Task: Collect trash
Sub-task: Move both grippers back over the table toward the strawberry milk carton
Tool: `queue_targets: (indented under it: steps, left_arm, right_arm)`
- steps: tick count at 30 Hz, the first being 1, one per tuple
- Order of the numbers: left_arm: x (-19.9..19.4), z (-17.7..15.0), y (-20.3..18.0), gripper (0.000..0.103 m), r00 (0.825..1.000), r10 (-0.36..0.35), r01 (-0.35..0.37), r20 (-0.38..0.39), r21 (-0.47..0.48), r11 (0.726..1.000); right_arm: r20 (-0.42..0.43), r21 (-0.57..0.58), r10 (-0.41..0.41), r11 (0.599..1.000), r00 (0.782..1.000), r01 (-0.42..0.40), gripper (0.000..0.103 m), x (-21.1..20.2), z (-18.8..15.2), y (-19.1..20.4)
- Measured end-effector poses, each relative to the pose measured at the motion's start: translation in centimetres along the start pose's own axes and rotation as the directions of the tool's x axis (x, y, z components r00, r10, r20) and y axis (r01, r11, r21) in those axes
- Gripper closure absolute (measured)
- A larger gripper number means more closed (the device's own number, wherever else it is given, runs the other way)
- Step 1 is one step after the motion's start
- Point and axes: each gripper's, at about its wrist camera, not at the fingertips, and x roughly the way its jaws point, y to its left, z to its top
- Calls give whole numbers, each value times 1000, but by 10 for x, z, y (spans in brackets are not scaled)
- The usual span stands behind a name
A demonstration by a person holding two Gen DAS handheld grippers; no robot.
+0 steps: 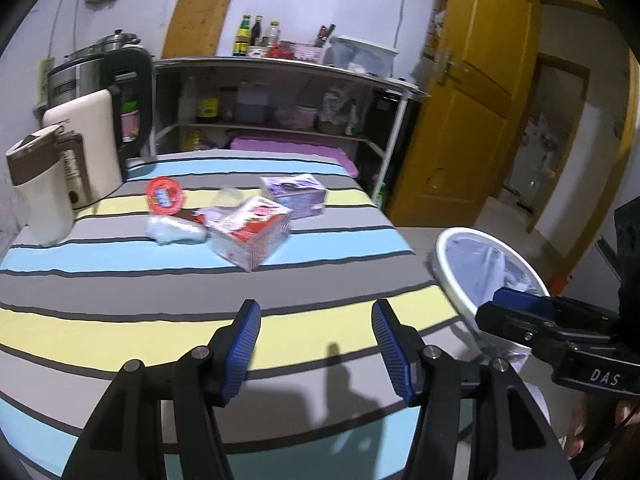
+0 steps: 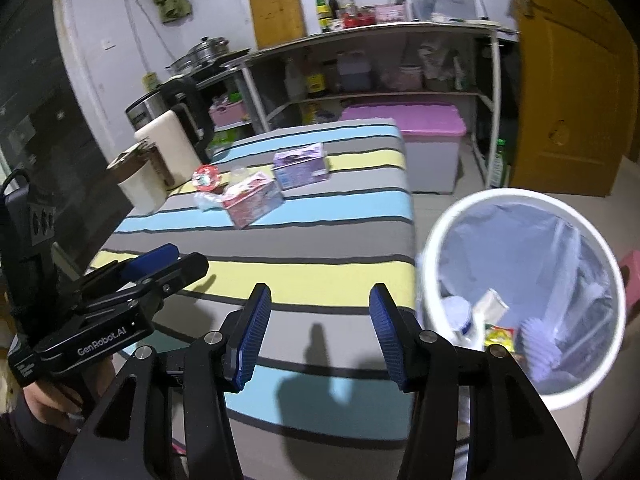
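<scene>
Trash lies on the striped table (image 1: pixel 200 316): a red-and-white carton (image 1: pixel 250 232), a purple carton (image 1: pixel 296 194), a red round lid (image 1: pixel 165 195), a crumpled clear wrapper (image 1: pixel 176 232) and a clear cup (image 1: pixel 229 198). The cartons also show in the right wrist view, the red one (image 2: pixel 252 198) and the purple one (image 2: pixel 301 165). A white bin (image 2: pixel 520 300) with a liner stands right of the table and holds several pieces of trash. My left gripper (image 1: pixel 316 340) is open and empty over the table's near part. My right gripper (image 2: pixel 318 328) is open and empty beside the bin.
A cream kettle (image 1: pixel 40 196) and a cream appliance (image 1: pixel 86 148) stand at the table's far left. A metal shelf (image 1: pixel 280 96) with bottles and a purple-lidded storage box (image 2: pixel 420 140) are behind the table. A yellow door (image 1: pixel 472 100) is at the right.
</scene>
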Motion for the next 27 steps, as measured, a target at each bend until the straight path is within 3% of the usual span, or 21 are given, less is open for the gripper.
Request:
queue_targets:
  steps: [12, 27]
  left_arm:
    - [17, 20, 37, 45, 1000, 27, -27, 5, -20, 999]
    - [83, 51, 65, 44, 999, 10, -7, -53, 47, 999]
  right_arm:
    - [-36, -62, 46, 997, 998, -49, 48, 31, 16, 21]
    - [-68, -56, 41, 997, 997, -45, 48, 64, 36, 12]
